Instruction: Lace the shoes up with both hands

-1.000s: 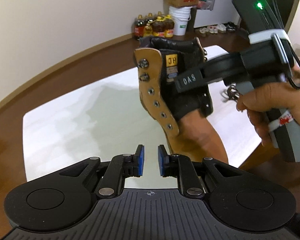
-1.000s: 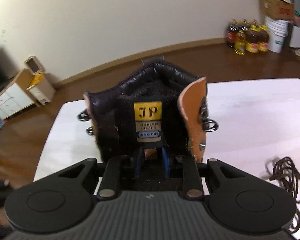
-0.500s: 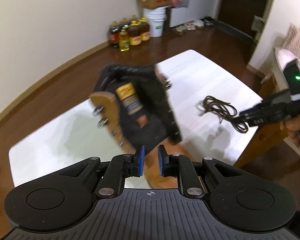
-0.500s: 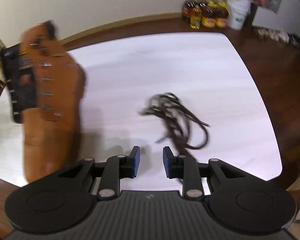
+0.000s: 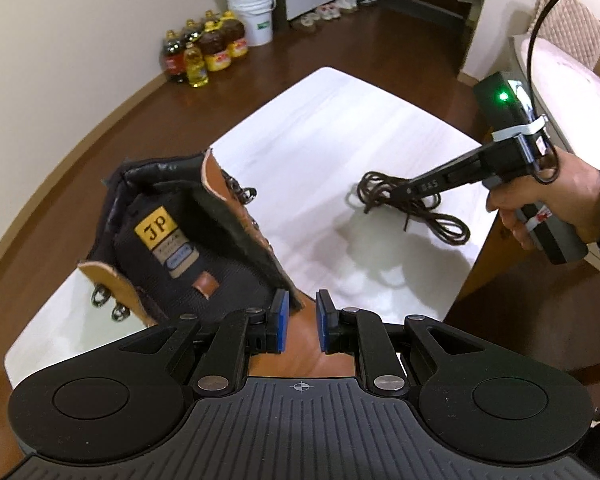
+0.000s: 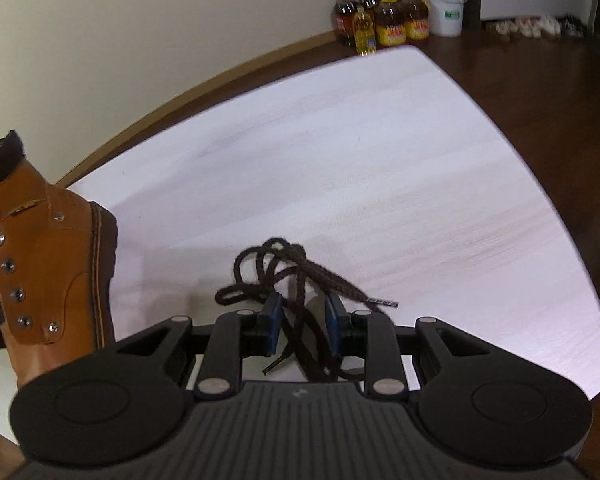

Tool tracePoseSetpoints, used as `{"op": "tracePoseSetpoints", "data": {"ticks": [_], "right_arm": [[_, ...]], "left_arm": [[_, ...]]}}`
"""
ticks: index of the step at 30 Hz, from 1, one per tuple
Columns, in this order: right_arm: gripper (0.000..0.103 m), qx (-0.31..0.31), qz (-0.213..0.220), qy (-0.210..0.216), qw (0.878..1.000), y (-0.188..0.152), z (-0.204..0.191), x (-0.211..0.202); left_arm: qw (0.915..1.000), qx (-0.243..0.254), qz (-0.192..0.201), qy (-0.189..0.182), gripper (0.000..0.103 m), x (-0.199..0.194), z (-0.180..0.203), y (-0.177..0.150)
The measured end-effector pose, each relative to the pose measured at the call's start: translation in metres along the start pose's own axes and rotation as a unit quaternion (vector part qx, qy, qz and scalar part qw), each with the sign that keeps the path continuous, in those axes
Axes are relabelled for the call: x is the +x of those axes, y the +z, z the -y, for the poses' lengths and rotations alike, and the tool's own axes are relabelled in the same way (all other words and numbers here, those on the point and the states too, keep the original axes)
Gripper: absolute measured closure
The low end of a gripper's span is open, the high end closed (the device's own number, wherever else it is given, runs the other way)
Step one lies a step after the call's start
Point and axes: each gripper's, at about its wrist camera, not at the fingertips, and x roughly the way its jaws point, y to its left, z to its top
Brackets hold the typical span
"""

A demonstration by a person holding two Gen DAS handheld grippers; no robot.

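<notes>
Even indoor light, soft shadows on pale table (image 5: 340, 128), strong fisheye bending, slight edge blur

A boot (image 5: 188, 240) stands on the table (image 5: 340, 128) toward its left side, with its open top tilted toward the left wrist camera. A tangled shoelace (image 6: 284, 280) lies on the table well to the boot's right. The left gripper (image 5: 301, 322) sits just over the boot's front. The right gripper (image 6: 303, 322) is directly over the lace, strands between its closing jaws. Behind the table, bottles (image 5: 204, 46) stand on the floor against the wall, a bucket (image 5: 254, 12) beside them.
</notes>
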Motion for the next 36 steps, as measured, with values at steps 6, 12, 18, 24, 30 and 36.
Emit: {"op": "tracePoseSetpoints", "data": {"ticks": [6, 12, 18, 24, 30, 36], "right_arm": [[0.099, 0.07, 0.016, 0.037, 0.997, -0.006, 0.0, -0.034], [0.099, 0.191, 0.067, 0.119, 0.972, -0.003, -0.007, -0.093], [0.099, 0.213, 0.23, 0.093, 0.945, 0.007, -0.06, -0.196], [0.099, 0.257, 0.261, 0.095, 0.926, -0.025, -0.118, -0.215], [0.099, 0.368, 0.183, 0.153, 0.899, -0.093, -0.134, -0.147], [0.099, 0.403, 0.154, 0.176, 0.885, -0.13, -0.153, -0.082]], "left_arm": [[0.9993, 0.034, 0.007, -0.014, 0.088, 0.0, -0.008, -0.003], [0.9937, 0.072, 0.046, -0.072, 0.088, -0.008, -0.032, -0.017], [0.9824, 0.122, 0.08, -0.116, 0.088, -0.028, -0.064, -0.035], [0.9738, 0.151, 0.074, -0.153, 0.088, -0.036, -0.104, -0.058], [0.9802, 0.128, 0.037, -0.146, 0.088, -0.016, -0.116, -0.072], [0.9821, 0.13, -0.011, -0.136, 0.088, 0.008, -0.114, -0.082]]}}
